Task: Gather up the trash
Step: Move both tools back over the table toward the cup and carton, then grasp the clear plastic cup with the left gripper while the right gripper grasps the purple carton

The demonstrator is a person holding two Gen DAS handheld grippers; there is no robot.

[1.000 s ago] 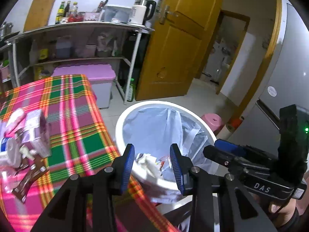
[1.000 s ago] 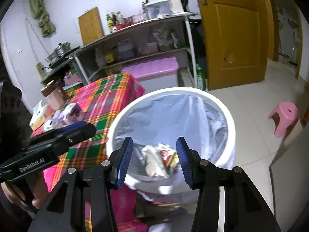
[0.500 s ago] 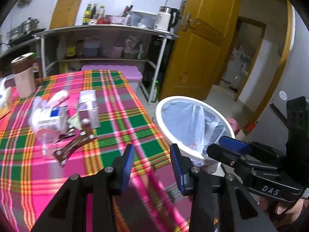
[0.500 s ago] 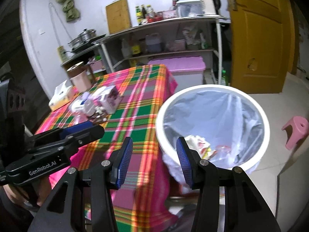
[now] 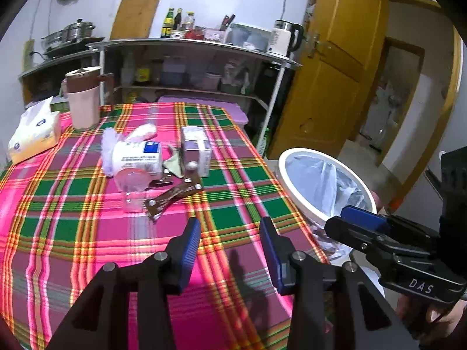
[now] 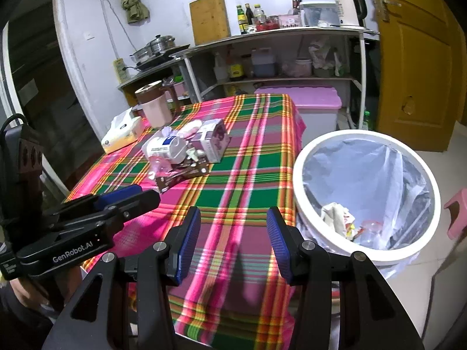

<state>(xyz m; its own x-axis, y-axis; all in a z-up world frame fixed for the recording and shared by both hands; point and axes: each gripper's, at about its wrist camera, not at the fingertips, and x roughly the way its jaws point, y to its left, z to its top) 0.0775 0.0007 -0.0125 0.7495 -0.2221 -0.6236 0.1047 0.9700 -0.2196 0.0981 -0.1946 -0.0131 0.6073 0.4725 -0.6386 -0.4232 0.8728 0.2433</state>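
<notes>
both claws, left claw (image 5: 230,240) and right claw (image 6: 233,236), wide open, empty, have swung from bin (image 6: 303,157) to tablecloth (image 5: 73,233).

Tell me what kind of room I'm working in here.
Most likely a home kitchen with a dining corner: a metal shelf with sauce bottles and an electric kettle, steamer pots on a stove, and a plaid-covered table beside a lined trash bin.

My right claw (image 6: 233,242) gapes empty above plaid tablecloth (image 6: 248,175); lined trash bin (image 6: 300,175) right, wrapper pile (image 6: 184,157) ahead-left.
</notes>
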